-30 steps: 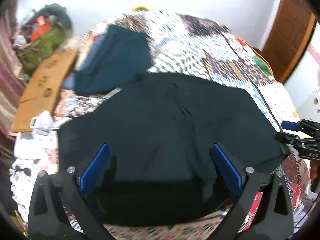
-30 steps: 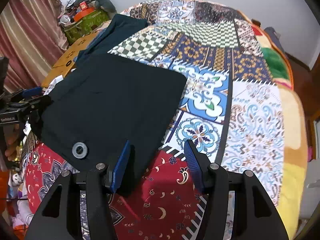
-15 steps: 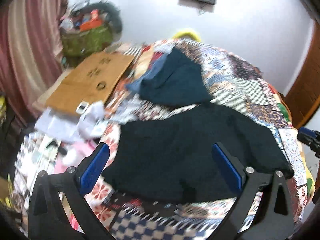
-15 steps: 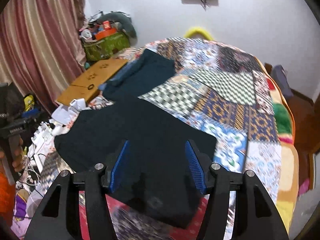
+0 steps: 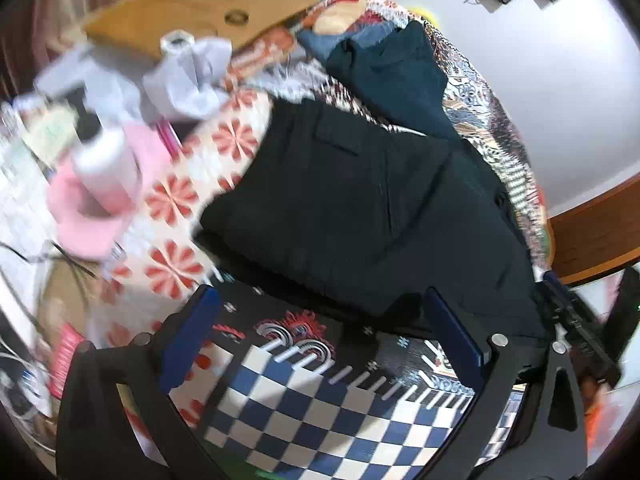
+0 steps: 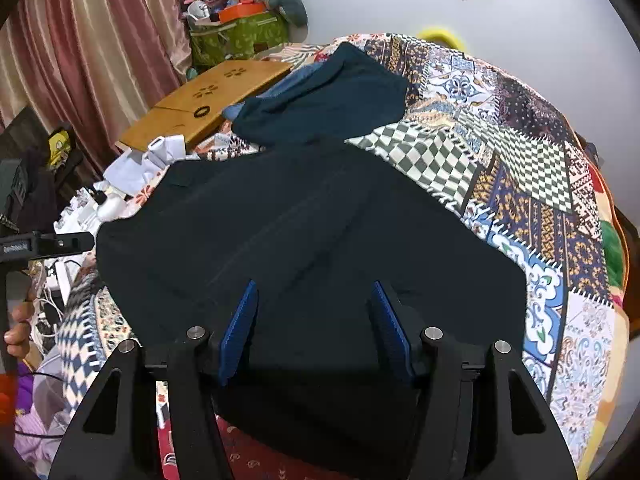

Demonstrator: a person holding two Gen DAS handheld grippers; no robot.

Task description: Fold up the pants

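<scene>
Your patchwork quilt (image 6: 520,184) covers the whole bed, and the black pants (image 6: 304,248) lie spread across its near half as one broad, mostly flat dark slab. You can see a pocket flap (image 5: 336,140) near the far left edge and a long seam running down the middle of the cloth. Beyond the pants, a second, teal garment (image 6: 332,96) rests folded over something blue at the far side of the quilt, so you have two dark garments in view, touching at their near edges.

To the left of the bed sits one wooden lap table (image 6: 208,96), with white crumpled paper (image 6: 148,160) beside it.

Your right gripper (image 6: 316,332) stands with its two blue pads apart, empty, hovering over the near part of the pants; whether the pads touch the cloth you cannot tell. Your left gripper (image 5: 320,344) is spread wide, nothing between its fingers, over the checkered quilt patch just short of the pants' near edge
</scene>
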